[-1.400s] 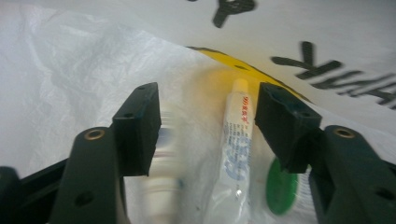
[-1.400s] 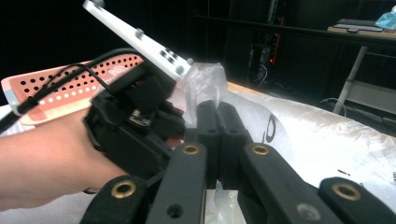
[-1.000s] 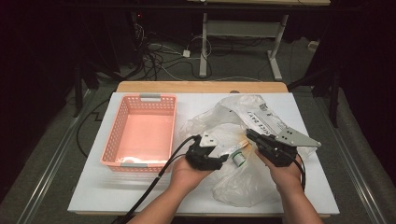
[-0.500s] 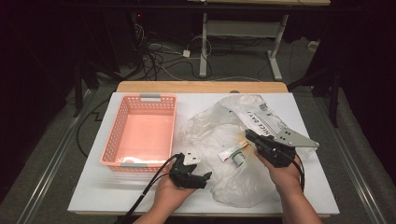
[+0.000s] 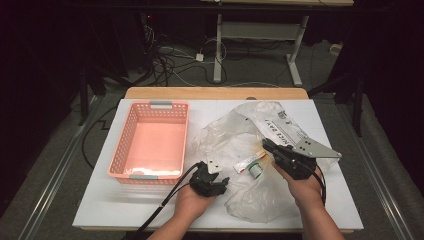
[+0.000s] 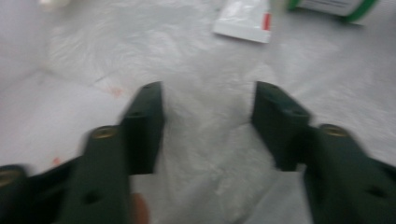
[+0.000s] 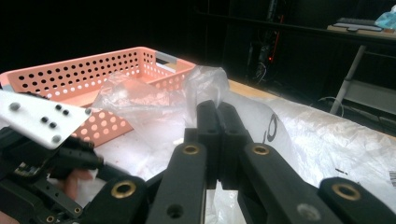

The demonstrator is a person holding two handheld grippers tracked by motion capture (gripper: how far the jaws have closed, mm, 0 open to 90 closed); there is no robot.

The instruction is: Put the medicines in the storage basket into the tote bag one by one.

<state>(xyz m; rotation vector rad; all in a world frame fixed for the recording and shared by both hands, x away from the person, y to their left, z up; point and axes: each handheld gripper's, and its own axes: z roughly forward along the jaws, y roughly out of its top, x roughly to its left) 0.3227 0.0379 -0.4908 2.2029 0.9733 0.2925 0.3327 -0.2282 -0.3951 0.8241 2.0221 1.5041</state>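
Observation:
A crumpled clear plastic bag lies on the white table. A white tube and a small green-capped bottle rest in it. My right gripper is shut on a fold of the bag's film, which rises at its tips. My left gripper sits low at the bag's near left edge. Its jaws have just been closing and still stand apart over the film, with no pad pressing on it. Beyond them lie the tube and the bottle.
A pink perforated basket stands on the left of the table, its wall also in the right gripper view. Black cables trail from both grippers toward the near edge. A desk frame and floor cables lie beyond the table.
My left gripper has dropped and drawn back from the bag's middle to its near left edge. The right gripper and its pinch on the bag have stayed put.

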